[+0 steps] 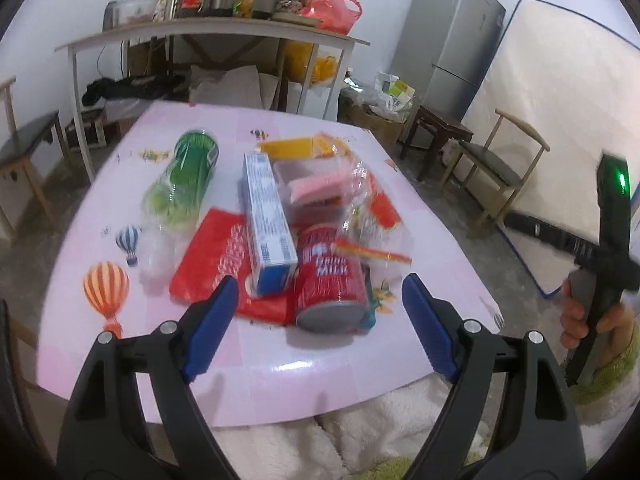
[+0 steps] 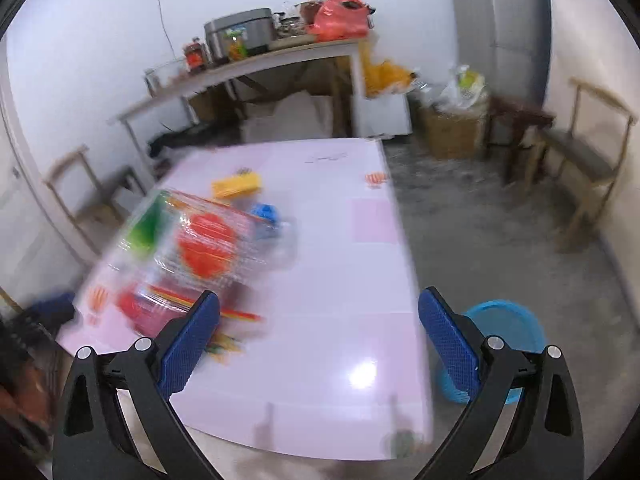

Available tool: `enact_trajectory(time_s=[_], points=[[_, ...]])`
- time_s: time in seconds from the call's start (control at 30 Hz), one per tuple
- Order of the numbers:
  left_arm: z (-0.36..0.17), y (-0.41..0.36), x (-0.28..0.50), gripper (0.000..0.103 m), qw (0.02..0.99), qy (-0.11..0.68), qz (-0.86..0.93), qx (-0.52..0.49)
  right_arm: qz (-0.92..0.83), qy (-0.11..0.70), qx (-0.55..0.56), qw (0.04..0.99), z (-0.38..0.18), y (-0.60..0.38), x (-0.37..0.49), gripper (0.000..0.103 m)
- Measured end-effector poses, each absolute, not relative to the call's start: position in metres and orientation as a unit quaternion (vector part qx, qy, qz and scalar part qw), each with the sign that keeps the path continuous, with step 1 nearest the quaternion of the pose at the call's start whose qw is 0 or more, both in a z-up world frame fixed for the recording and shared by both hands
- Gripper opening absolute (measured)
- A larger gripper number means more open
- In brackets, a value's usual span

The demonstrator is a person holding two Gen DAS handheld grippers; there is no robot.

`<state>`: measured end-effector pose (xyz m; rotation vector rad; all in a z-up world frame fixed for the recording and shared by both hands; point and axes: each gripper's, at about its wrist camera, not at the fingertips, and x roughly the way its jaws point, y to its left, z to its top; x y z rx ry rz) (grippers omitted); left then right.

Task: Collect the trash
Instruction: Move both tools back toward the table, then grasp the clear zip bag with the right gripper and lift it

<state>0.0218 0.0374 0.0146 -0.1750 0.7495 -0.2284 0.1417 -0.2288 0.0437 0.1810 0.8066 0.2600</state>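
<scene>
— Looking at the trash heap (image 1: 280,232), where is it exactly?

— Piled on the pink table (image 1: 340,368) with the balloon pattern, toward its middle. A red can (image 1: 332,284) lies on its side at the near edge of the heap, with a blue-and-white carton (image 1: 268,224) leaning across a flat red packet (image 1: 212,264) just beside it. A crushed green plastic bottle (image 1: 184,180) lies to the left, a yellow box (image 1: 296,148) at the back, and crinkled clear wrappers cover the right part.

— And the tools?

— The left gripper (image 1: 318,300) hangs over the near edge of the table, its blue pads spread wide, with nothing between them. The right gripper (image 2: 320,328) is also spread wide and empty, over bare tabletop to the right of the heap; that view is badly blurred. From the left one you can see a hand (image 1: 580,312) around the handle of the other tool.

— Anything else nearby?

— A blue basket (image 2: 508,332) on the floor just beside the table's right edge. Further out, a wooden chair (image 1: 500,164), a mattress (image 1: 560,92) propped against the wall, a grey fridge (image 1: 444,48), and a cluttered long table (image 1: 216,28) by the far wall.
</scene>
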Motion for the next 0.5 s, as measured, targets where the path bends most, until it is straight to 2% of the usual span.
enact_trajectory(time_s=[0.17, 0.27, 0.5], points=[[-0.003, 0.03, 0.028, 0.079, 0.922, 0.348, -0.142, -0.096, 0.197, 0.445, 0.131, 0.864, 0.054, -0.188, 0.181, 0.097], [-0.01, 0.029, 0.033, 0.078, 0.926, 0.333, -0.151, -0.096, 0.2, 0.452, 0.09, 0.865, 0.06, -0.15, 0.201, 0.097], [-0.03, 0.035, 0.047, 0.058, 0.918, 0.345, -0.164, -0.106, 0.166, 0.473, -0.04, 0.864, 0.045, -0.063, 0.242, 0.096]])
